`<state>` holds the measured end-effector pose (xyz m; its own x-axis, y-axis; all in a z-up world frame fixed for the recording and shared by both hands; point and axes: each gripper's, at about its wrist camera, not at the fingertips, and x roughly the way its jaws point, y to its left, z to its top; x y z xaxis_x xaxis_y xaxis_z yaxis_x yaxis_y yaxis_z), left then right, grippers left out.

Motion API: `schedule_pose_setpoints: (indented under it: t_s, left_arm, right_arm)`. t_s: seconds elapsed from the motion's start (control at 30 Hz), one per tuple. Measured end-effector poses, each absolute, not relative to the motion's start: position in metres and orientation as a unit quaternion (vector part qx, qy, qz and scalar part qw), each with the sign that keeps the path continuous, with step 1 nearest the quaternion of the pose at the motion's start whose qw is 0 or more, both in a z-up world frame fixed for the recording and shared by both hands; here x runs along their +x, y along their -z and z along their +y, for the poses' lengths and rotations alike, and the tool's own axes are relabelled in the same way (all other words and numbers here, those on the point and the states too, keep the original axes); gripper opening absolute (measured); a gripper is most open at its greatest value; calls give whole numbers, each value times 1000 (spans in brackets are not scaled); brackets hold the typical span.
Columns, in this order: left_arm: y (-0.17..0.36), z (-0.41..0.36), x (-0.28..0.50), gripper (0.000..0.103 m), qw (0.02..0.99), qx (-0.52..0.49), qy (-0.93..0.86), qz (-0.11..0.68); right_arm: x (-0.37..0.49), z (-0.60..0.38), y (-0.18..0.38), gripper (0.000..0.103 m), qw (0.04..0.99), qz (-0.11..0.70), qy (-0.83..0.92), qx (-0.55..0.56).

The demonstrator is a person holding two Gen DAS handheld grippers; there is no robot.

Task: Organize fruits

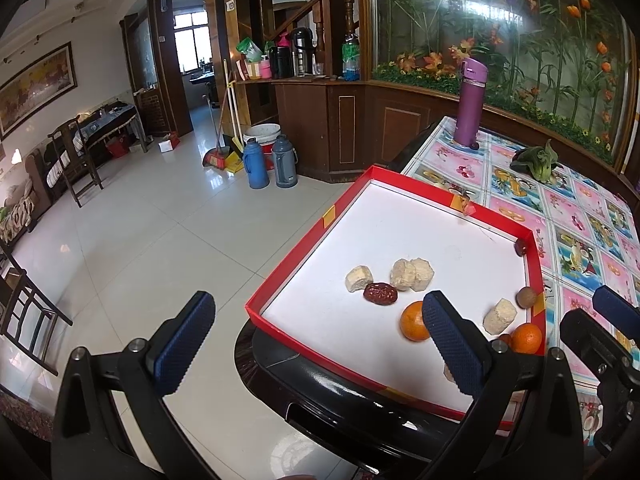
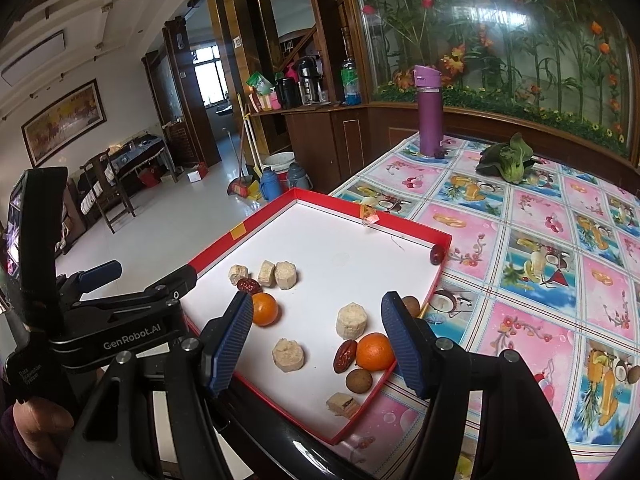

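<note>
A red-rimmed tray point(image 1: 288, 260) point(image 2: 260, 216) with a white floor sits on the table's near-left corner. Inside lie two oranges point(image 1: 414, 322) point(image 2: 374, 351), red dates point(image 1: 380, 293) point(image 2: 346, 356), brown longans point(image 1: 526, 297) point(image 2: 358, 380) and several pale cake pieces point(image 1: 404, 274) point(image 2: 351, 320). My left gripper point(image 1: 320, 344) hangs open and empty over the tray's left edge and the floor. Just above the tray's near part, my right gripper point(image 2: 318, 344) is also open and empty, with a cake piece and an orange showing between its fingers.
A purple bottle point(image 2: 429, 112) and a green leafy vegetable point(image 2: 508, 160) stand farther back on the fruit-patterned tablecloth point(image 2: 540, 264). Left of the table the tiled floor point(image 1: 140, 248) drops away, with two thermoses point(image 1: 256, 164) and chairs beyond. A wooden and glass partition backs the table.
</note>
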<state>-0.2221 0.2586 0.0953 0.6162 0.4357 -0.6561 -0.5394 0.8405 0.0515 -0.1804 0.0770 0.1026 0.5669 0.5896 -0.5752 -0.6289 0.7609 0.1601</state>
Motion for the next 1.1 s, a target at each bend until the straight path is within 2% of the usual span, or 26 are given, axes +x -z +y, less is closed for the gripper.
schedule_pose_setpoints:
  t_s: [1.1]
  left_arm:
    - [-84, 281, -224, 103, 891, -91, -274, 352]
  right_arm:
    - [-182, 98, -100, 66, 879, 320, -349, -47]
